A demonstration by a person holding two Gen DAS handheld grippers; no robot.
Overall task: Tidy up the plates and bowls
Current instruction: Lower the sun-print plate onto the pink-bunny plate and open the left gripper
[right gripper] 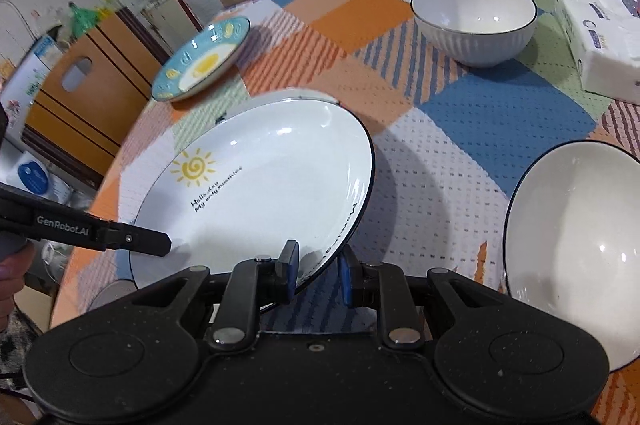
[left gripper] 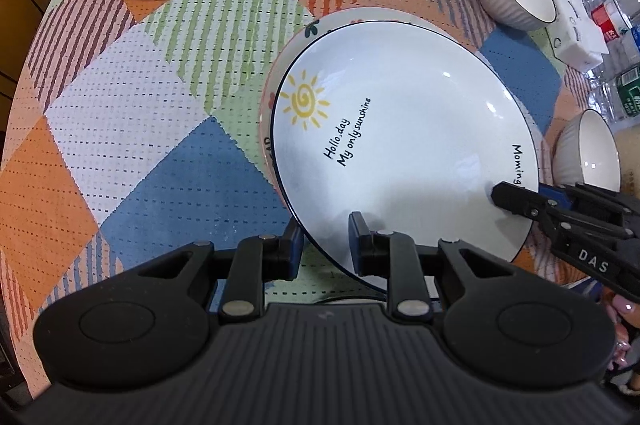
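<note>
Bright indoor light; glare spots on white plate (left gripper: 400, 129); soft shadows; fisheye bending edges; sharp

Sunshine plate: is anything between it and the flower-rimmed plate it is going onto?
Nothing visible. The sunshine plate, gripped at its rim by the left gripper and right gripper, sits directly over the flower-rimmed plate, tilted.
</note>
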